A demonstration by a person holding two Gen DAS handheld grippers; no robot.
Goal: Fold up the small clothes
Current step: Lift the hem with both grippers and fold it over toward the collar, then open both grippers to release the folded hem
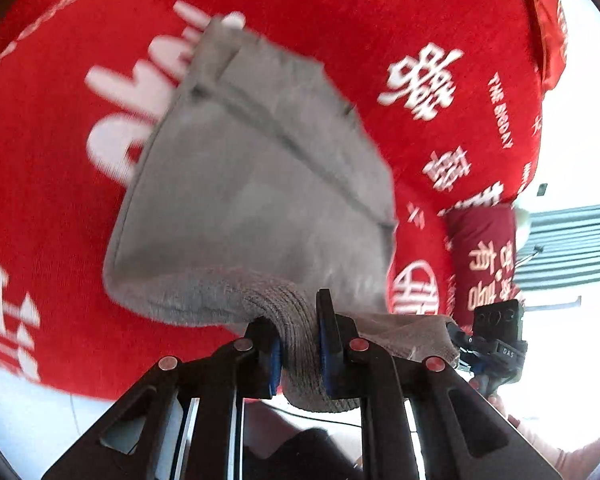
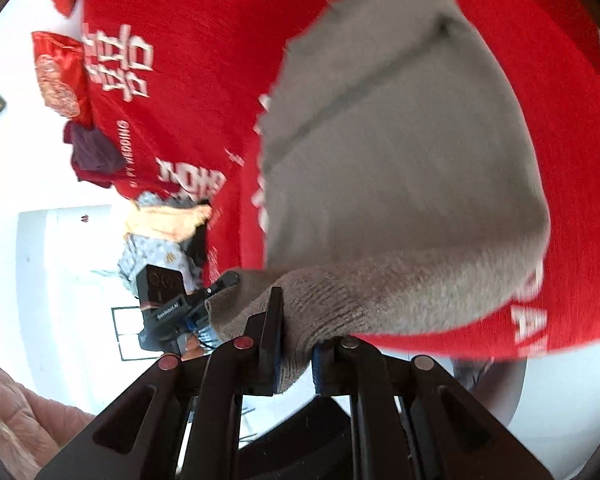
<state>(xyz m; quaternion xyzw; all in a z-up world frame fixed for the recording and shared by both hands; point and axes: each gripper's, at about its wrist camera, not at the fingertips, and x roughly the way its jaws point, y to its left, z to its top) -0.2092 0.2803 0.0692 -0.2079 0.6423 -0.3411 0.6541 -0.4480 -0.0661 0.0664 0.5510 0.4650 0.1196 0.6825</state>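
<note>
Gripping a grey garment by its ribbed edge, left tongs and right tongs are both clamped on the cloth, which hangs between them above a red bedspread. Folding looks barely begun; no fold shows yet, and a pile waits beyond.

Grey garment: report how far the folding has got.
Done: both hand-held grippers have hold of the grey garment, the left hand-held gripper and the right hand-held gripper each shut on its ribbed edge. In hand: it hangs over the red bedspread. Left: no finished fold shows, and a pile of other clothes waits.
</note>
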